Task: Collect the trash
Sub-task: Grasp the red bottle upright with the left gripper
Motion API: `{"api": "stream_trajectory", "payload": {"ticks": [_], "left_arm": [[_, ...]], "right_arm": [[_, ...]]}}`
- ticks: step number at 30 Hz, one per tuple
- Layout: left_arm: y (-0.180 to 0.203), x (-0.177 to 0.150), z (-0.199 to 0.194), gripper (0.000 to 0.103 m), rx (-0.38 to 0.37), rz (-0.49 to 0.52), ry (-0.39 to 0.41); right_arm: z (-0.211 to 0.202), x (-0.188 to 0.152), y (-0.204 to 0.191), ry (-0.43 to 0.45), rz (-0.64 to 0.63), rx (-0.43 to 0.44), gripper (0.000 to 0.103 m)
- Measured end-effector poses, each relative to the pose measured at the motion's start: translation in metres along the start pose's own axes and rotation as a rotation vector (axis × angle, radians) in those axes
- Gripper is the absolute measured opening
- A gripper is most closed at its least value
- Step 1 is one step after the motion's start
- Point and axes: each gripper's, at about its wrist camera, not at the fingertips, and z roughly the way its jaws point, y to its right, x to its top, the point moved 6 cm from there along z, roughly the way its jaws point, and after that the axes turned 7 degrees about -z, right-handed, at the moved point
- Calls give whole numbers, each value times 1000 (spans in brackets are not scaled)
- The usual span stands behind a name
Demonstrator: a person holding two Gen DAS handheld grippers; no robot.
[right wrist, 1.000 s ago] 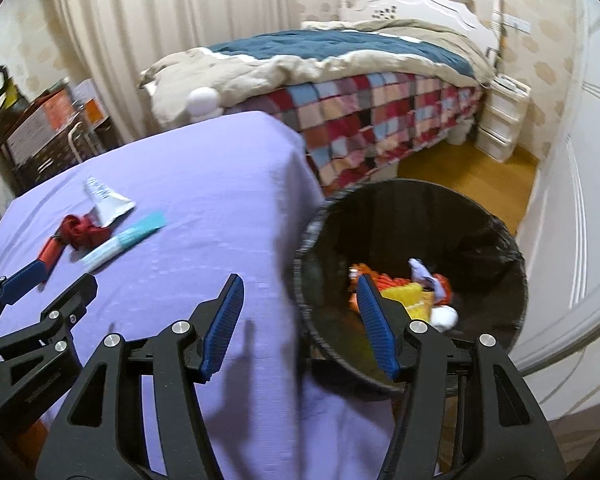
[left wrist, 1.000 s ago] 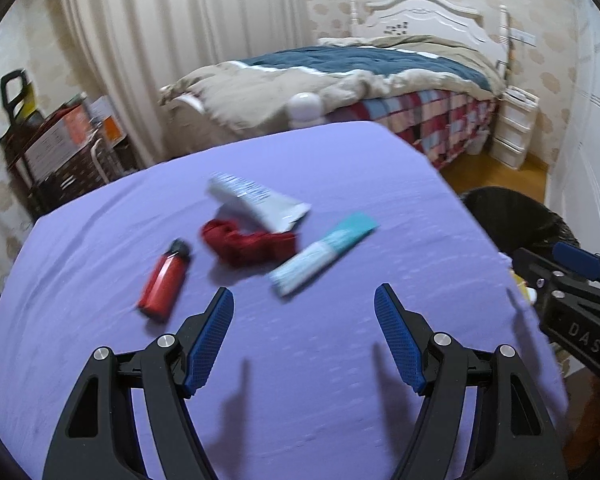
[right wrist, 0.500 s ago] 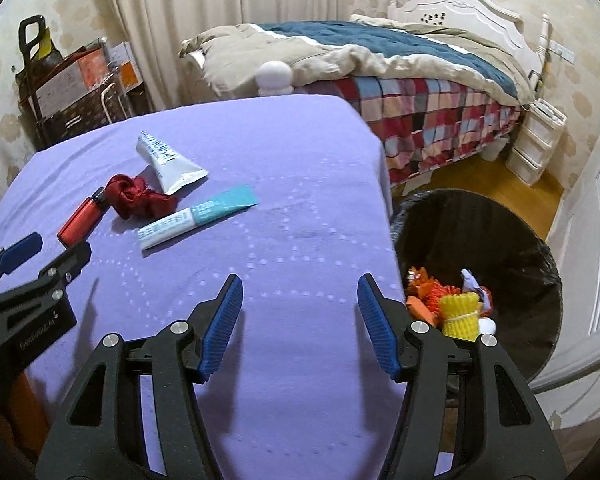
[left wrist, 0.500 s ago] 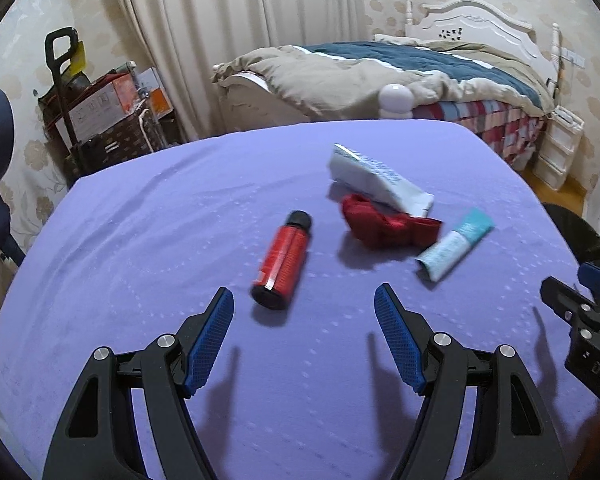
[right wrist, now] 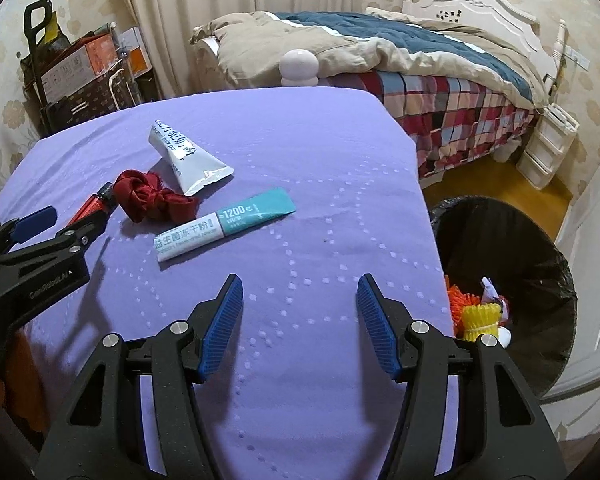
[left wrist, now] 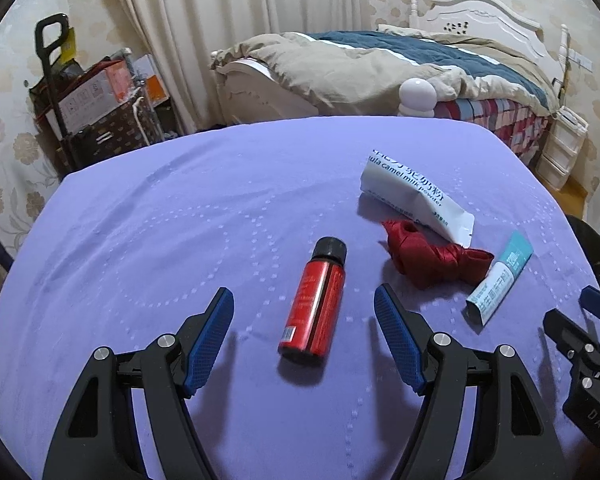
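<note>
Both tools gape empty | left tool (left wrist: 304, 316) straddles red bottle (left wrist: 314, 304) | right tool (right wrist: 300, 312) over table (right wrist: 300, 152)

On the purple table (left wrist: 148, 216): one red bottle (left wrist: 314, 300), one red cloth wad (left wrist: 428, 256), one white pouch (left wrist: 414, 196), one teal-white sachet (left wrist: 500, 280). Bins: one black trash bin (right wrist: 540, 240). Grippers: two, left gripper (left wrist: 304, 334) and right gripper (right wrist: 300, 320).

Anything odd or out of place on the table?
Just uncollected trash: a red bottle lying on its side between the open left tool's fingers, a knotted red cloth touching a torn-open white pouch, and a teal sachet. No spills.
</note>
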Motion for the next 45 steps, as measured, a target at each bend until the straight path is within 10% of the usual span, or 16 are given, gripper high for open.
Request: {"api": "stream_trajectory", "payload": {"ticks": [11,45], "left_arm": [[3,-6,8,25,-59,19,-55],[-24,-23,-7,25,-66,-34,-52]], "right_arm": [[4,6,-12,-2,-15,3,58],[19,17,-31,-48,29,-26,78]]}}
